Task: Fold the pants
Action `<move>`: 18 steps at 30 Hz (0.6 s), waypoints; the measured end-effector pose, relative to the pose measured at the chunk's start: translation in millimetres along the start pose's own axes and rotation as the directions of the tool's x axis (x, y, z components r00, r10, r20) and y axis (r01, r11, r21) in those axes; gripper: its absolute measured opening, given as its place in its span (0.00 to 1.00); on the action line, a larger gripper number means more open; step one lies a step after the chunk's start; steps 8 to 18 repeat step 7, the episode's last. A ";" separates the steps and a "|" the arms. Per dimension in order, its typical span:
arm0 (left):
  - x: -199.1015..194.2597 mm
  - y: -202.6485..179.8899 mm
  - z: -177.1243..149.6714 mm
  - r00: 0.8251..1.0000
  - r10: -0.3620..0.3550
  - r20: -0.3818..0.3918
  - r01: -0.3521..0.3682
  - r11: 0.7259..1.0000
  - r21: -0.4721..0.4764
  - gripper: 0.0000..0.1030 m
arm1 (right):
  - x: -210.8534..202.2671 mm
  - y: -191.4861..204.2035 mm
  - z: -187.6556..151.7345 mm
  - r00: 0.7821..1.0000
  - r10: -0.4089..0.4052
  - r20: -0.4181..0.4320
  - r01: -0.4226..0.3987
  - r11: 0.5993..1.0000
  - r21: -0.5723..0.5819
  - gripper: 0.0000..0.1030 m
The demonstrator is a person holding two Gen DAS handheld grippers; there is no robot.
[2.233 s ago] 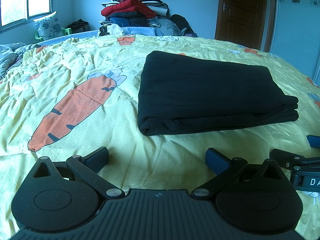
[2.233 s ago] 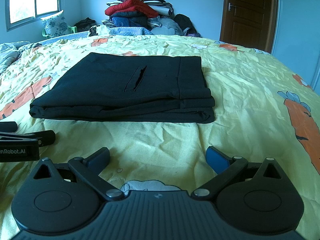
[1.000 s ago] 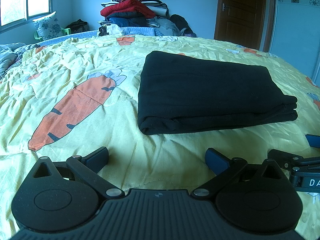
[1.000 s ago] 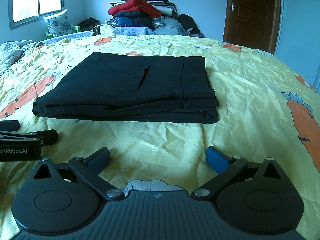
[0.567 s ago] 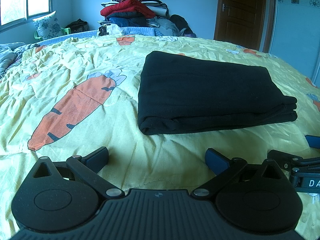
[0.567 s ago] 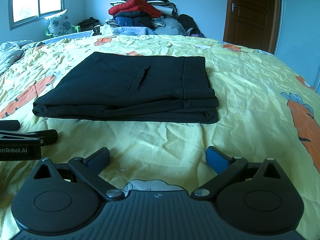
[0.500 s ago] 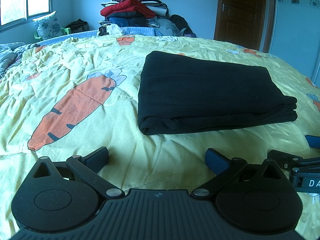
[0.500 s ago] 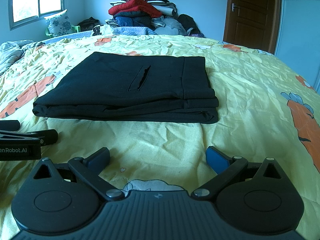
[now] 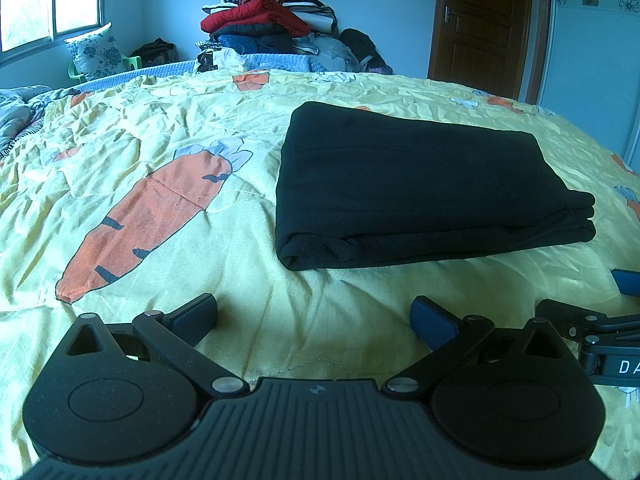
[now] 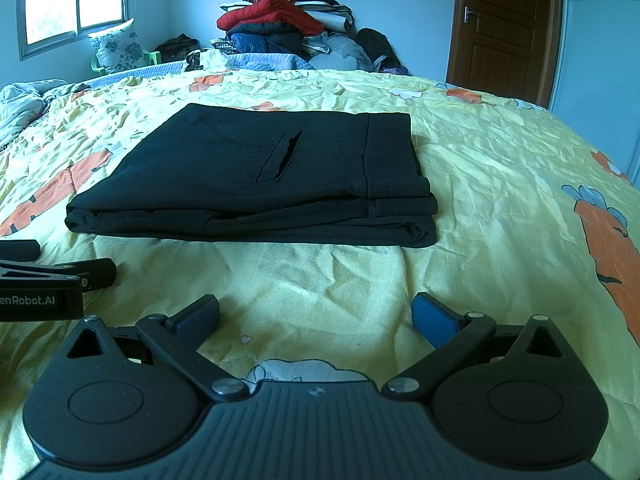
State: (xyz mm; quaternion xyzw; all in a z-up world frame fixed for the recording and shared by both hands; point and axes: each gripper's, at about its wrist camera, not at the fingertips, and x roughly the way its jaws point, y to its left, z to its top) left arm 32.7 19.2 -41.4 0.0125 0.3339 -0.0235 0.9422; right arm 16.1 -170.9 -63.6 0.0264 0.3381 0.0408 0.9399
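Black pants (image 9: 416,184) lie folded in a flat rectangular stack on the yellow carrot-print bedspread (image 9: 160,160). In the right wrist view the pants (image 10: 256,176) show a pocket slit and the waistband on the right side. My left gripper (image 9: 314,314) is open and empty, low over the bedspread, short of the pants' near left corner. My right gripper (image 10: 316,312) is open and empty, short of the pants' near edge. Each gripper shows at the edge of the other's view: the right one (image 9: 600,320), the left one (image 10: 52,276).
A tall pile of clothes (image 9: 264,28) stands at the far side of the bed. A floral pillow (image 9: 96,56) sits by the window at the far left. A brown door (image 9: 484,20) is at the far right. Rumpled bedding (image 10: 24,100) lies at the left.
Over the last two seconds the right gripper shifted slightly, so the pants sit a little further right in its view. Since a second ago nothing has visibly moved.
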 end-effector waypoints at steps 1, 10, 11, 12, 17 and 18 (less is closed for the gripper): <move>-0.2 -0.3 -0.1 1.000 -0.001 0.000 0.001 1.000 0.000 1.00 | 0.1 -0.2 0.0 1.000 0.000 0.000 0.000 1.000 0.000 1.00; -7.5 15.2 0.2 0.999 -0.033 0.027 0.034 0.998 -0.047 1.00 | -0.8 1.6 -0.1 0.999 0.039 -0.001 -0.039 0.999 -0.028 1.00; -7.5 15.2 0.2 0.999 -0.033 0.027 0.034 0.998 -0.047 1.00 | -0.8 1.6 -0.1 0.999 0.039 -0.001 -0.039 0.999 -0.028 1.00; -7.5 15.2 0.2 0.999 -0.033 0.027 0.034 0.998 -0.047 1.00 | -0.8 1.6 -0.1 0.999 0.039 -0.001 -0.039 0.999 -0.028 1.00; -7.5 15.2 0.2 0.999 -0.033 0.027 0.034 0.998 -0.047 1.00 | -0.8 1.6 -0.1 0.999 0.039 -0.001 -0.039 0.999 -0.028 1.00; -7.5 15.2 0.2 0.999 -0.033 0.027 0.034 0.998 -0.047 1.00 | -0.8 1.6 -0.1 0.999 0.039 -0.001 -0.039 0.999 -0.028 1.00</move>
